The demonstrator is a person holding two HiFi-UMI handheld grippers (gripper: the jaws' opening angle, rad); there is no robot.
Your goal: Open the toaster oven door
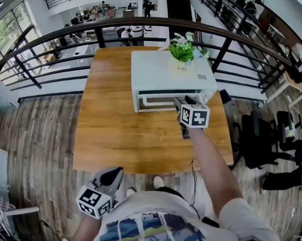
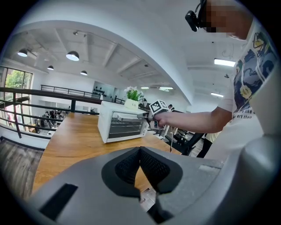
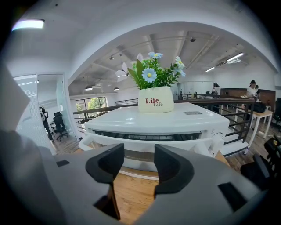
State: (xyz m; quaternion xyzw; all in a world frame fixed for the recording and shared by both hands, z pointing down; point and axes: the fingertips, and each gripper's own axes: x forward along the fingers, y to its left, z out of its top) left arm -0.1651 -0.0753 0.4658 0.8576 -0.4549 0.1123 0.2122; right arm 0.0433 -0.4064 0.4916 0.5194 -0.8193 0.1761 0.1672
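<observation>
Trouble: right claw (image 3: 138,154), jaws apart, empty, just before the toaster oven (image 1: 158,73) handle (image 3: 197,142), might drag the oven and tip the flowerpot (image 3: 156,99) atop; left claw (image 2: 139,151), closed empty, hangs far off.

The person wore a white short-sleeved T-shirt (image 1: 151,220) printed across the chest with a blue, yellow and black picture. A small black camera (image 2: 192,19) sat at the head. White shoe tips (image 1: 158,182) showed past the shirt's hem. The left gripper (image 1: 117,172) and the right gripper (image 1: 184,101) had smooth grey bodies with black, finely ribbed pads (image 2: 153,169). Each carried a white cube (image 1: 194,116) bearing black square markers.
</observation>
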